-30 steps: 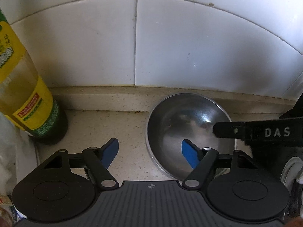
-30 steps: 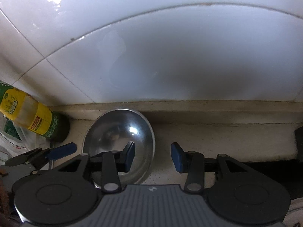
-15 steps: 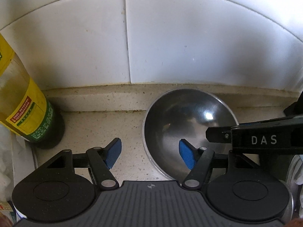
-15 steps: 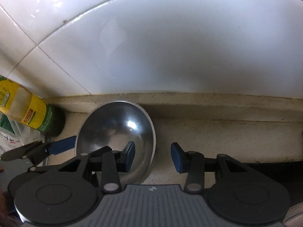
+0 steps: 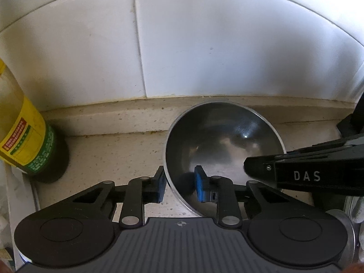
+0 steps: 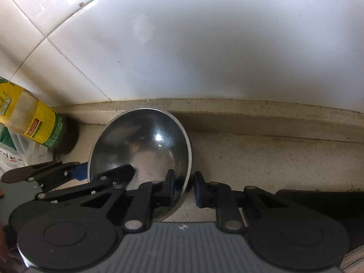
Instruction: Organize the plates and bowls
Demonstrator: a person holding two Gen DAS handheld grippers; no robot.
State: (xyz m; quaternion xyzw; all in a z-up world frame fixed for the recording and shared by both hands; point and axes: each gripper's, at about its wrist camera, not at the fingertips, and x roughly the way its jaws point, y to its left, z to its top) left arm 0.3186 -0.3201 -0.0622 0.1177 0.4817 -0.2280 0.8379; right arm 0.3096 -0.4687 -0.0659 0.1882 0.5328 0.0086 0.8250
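A steel bowl (image 5: 227, 141) (image 6: 141, 141) rests on the speckled counter close to the tiled wall. My left gripper (image 5: 179, 186) is shut on the bowl's left rim, one blue pad outside and one inside. My right gripper (image 6: 184, 186) straddles the bowl's right rim. Its jaws are closing, and the blue pads sit against the wall from inside and outside. In the left wrist view a black finger (image 5: 295, 173) of the right gripper reaches over the bowl. The right wrist view shows the left gripper's fingers (image 6: 45, 173) at the bowl's far side.
A yellow-labelled oil bottle (image 5: 25, 141) (image 6: 38, 125) stands left of the bowl by the wall. A plastic bag (image 6: 9, 157) lies further left. A low counter ledge (image 6: 273, 118) runs along the white tiles. Something dark (image 6: 318, 200) sits at the right.
Both grippers' jaws have drawn in from wide apart onto the bowl's rim, the left on the left edge, the right on the right edge. Both hands stayed nearly in place.
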